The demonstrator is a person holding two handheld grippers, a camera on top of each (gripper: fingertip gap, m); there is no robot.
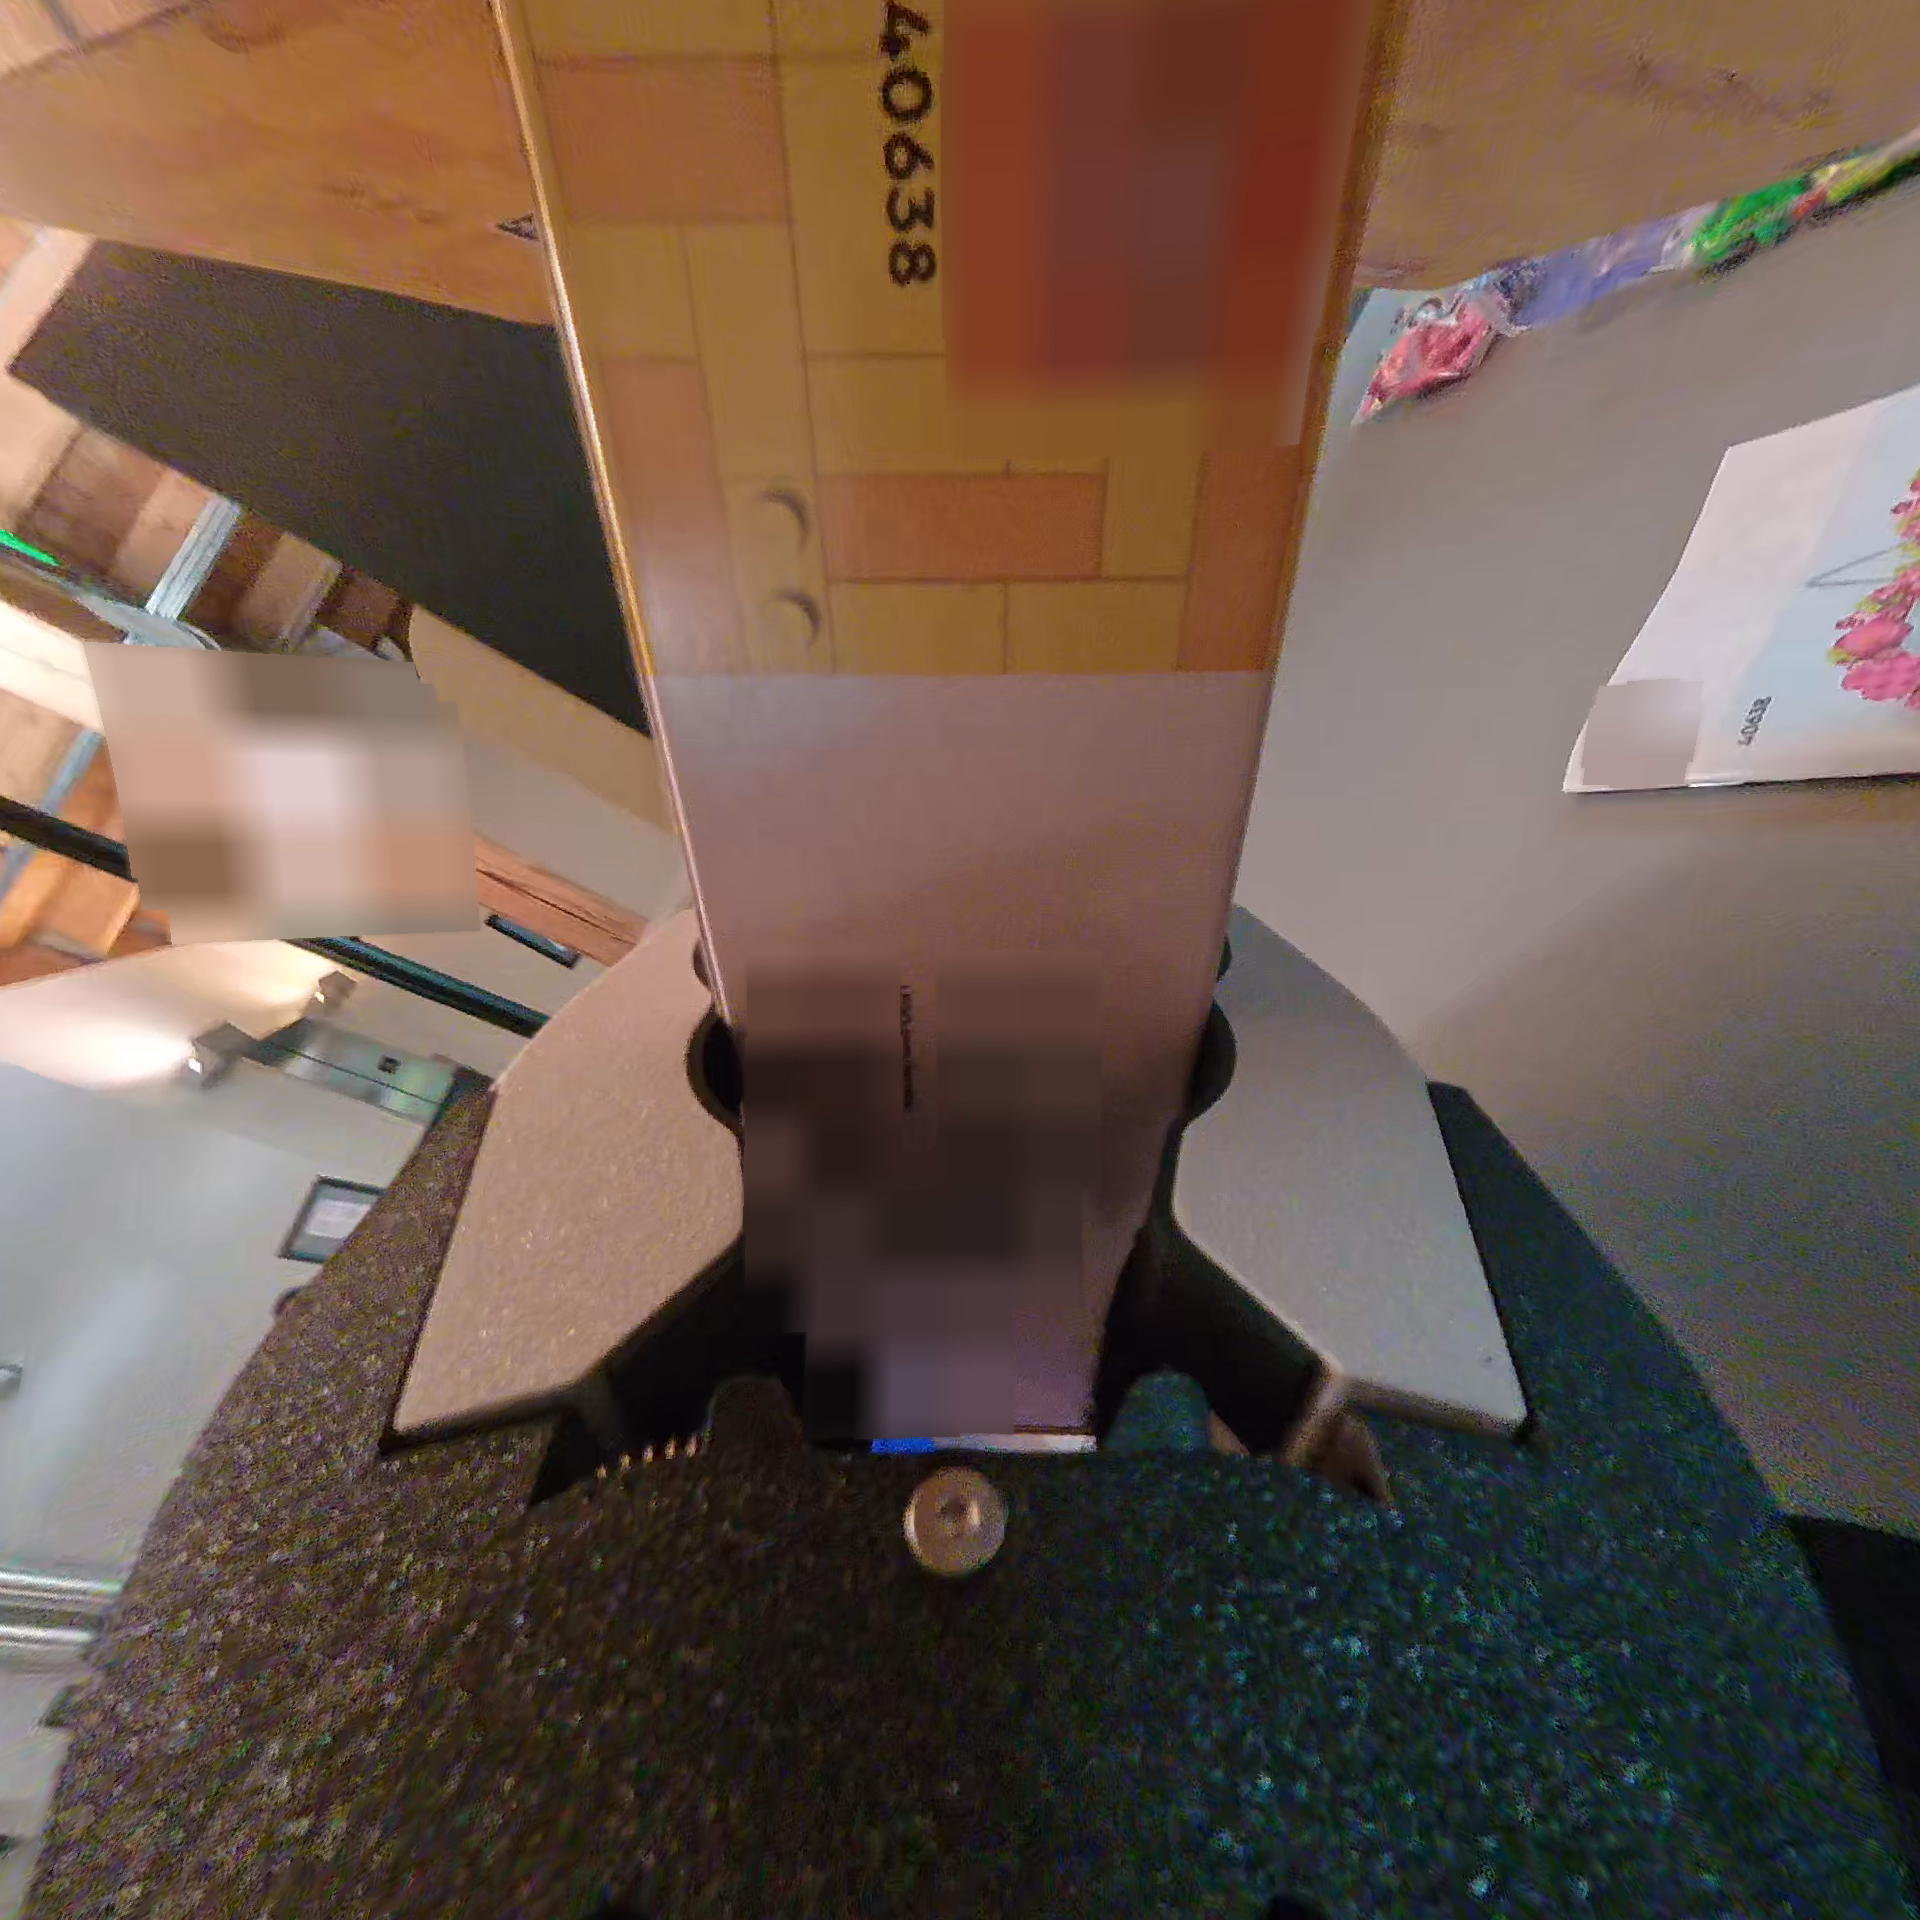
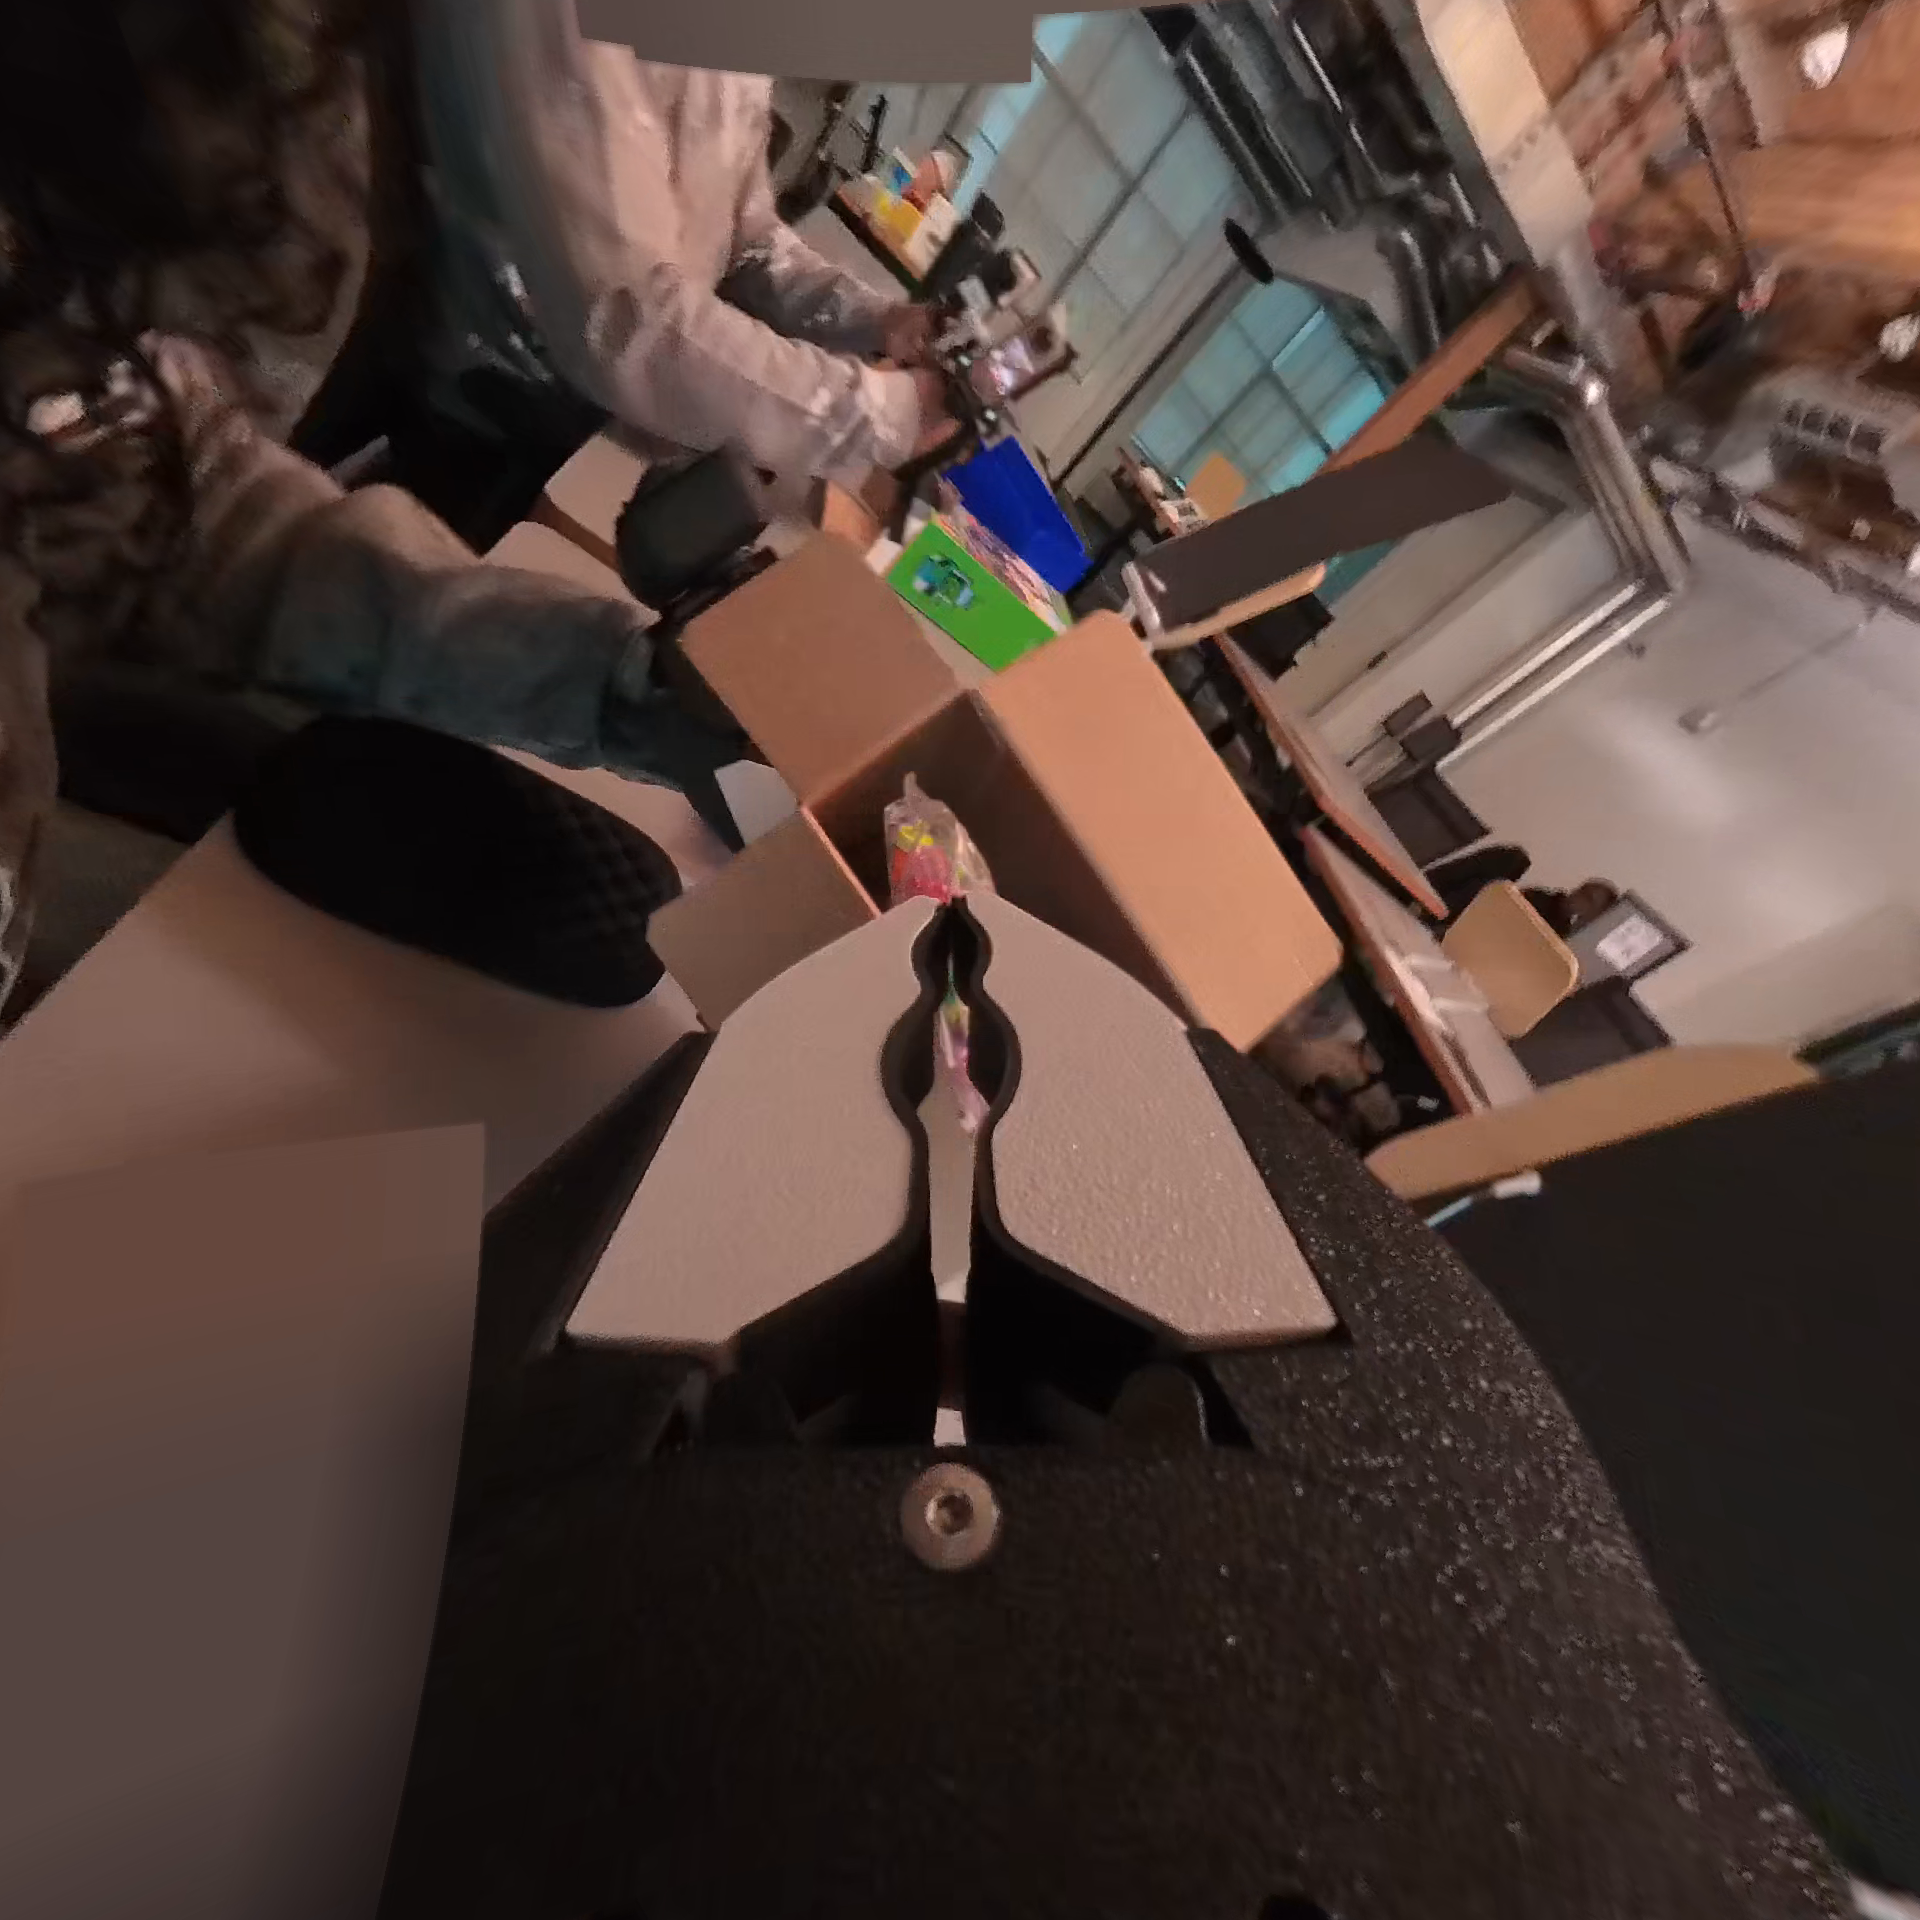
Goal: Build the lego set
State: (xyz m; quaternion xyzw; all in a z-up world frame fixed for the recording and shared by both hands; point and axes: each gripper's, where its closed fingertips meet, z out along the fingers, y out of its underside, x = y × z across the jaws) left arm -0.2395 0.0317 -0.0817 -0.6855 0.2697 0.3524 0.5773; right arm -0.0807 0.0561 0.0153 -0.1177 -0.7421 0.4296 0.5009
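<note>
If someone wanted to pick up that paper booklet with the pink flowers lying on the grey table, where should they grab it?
The booklet lies flat on the grey table, so there is no side to pinch. I'd take its near edge, coming in low from the front and sliding one jaw underneath, probably after nudging it so that edge overhangs the table.

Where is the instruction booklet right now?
In the left wrist view, the instruction booklet lies flat on the grey table at the right edge, right of the LEGO box.

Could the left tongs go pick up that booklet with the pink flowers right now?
Probably not yet: the left tongs are shut on the lego box. The booklet lies unobstructed on the grey table.
</note>
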